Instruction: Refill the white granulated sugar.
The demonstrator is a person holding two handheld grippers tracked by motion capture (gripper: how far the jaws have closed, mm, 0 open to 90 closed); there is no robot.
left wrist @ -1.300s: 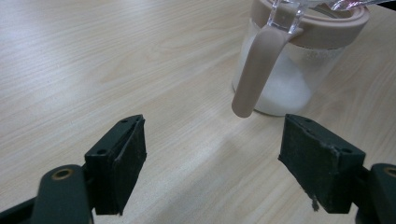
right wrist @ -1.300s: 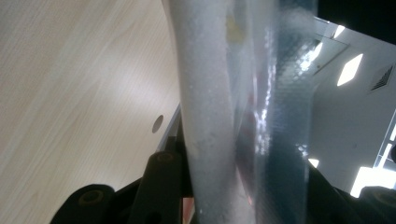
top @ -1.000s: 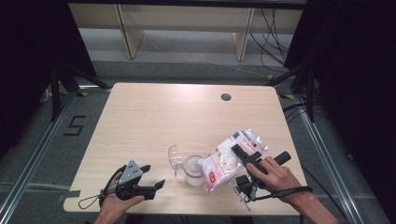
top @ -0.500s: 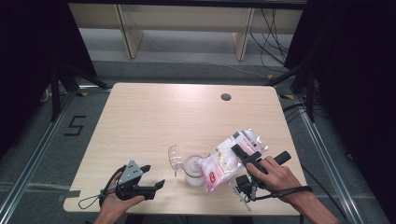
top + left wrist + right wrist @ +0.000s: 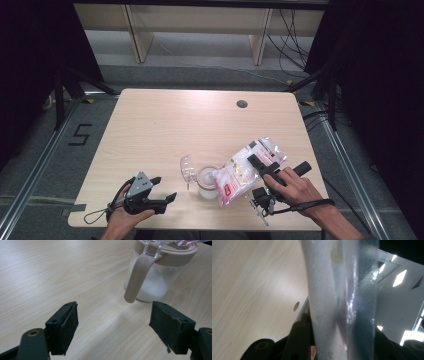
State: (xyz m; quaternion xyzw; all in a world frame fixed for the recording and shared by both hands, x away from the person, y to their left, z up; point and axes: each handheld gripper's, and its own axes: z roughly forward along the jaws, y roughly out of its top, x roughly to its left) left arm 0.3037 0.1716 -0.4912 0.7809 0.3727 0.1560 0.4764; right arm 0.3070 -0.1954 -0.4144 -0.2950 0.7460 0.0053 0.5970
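right gripper point(image 5: 260, 167) clamps clear plastic bag of white powder point(image 5: 245, 170) tilted over pink-rimmed clear jar point(image 5: 206, 181); left gripper point(image 5: 162, 192) jaws apart, empty.

A light wooden table point(image 5: 165, 130) stands on a grey floor point(image 5: 45, 150). A round cable hole point(image 5: 242, 104) sits in its far right part. A clear jar point(image 5: 206, 182) with a pink rim stands near the front edge, right of centre, holding white grains, its clear lid point(image 5: 187, 166) flipped open to the left. Most of the tabletop lies bare.
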